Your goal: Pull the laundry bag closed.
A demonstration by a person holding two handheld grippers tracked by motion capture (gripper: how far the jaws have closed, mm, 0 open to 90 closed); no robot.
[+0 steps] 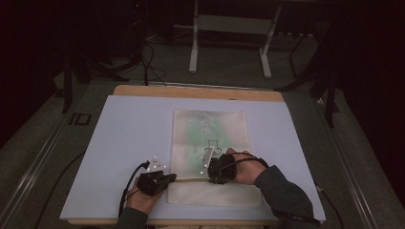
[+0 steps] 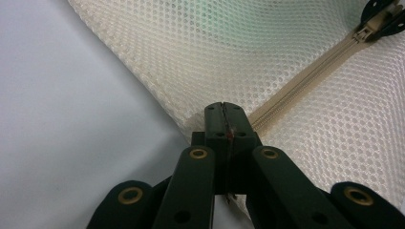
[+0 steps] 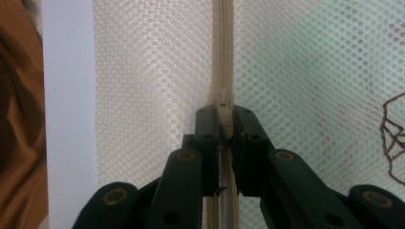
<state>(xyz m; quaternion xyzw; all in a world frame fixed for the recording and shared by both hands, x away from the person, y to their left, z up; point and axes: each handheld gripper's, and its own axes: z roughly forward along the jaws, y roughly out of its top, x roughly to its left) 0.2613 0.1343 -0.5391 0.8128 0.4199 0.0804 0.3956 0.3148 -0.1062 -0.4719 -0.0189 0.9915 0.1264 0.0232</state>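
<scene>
Dim room, dark floor with cables and a metal frame at the back, and up front a desk topped with a pale lavender sheet. Lying on it is a cream mesh pouch, long side running away from the person, something green showing through the netting. Its zipper crosses the pouch near the near end, left to right in the high view.

The right gripper has its jaws clenched on the zipper slider; in the right gripper view the little pull sits pinched right between the tips, with the zipper tape running straight ahead along the jaws' own line. The left gripper is at the pouch's left edge, jaws clamped tight on the end of the zipper, looks like just the fabric tab there. In the left gripper view you can see the other gripper up in the far corner, further down the same tape.

So the whole thing turns on that one line: the zipper's long axis runs from the left jaws to the right ones, the left hand anchoring the end, the right hand already on the slider. My guess is the next move is a slide along that axis, though I can't tell which way or whether the teeth are open or closed.
</scene>
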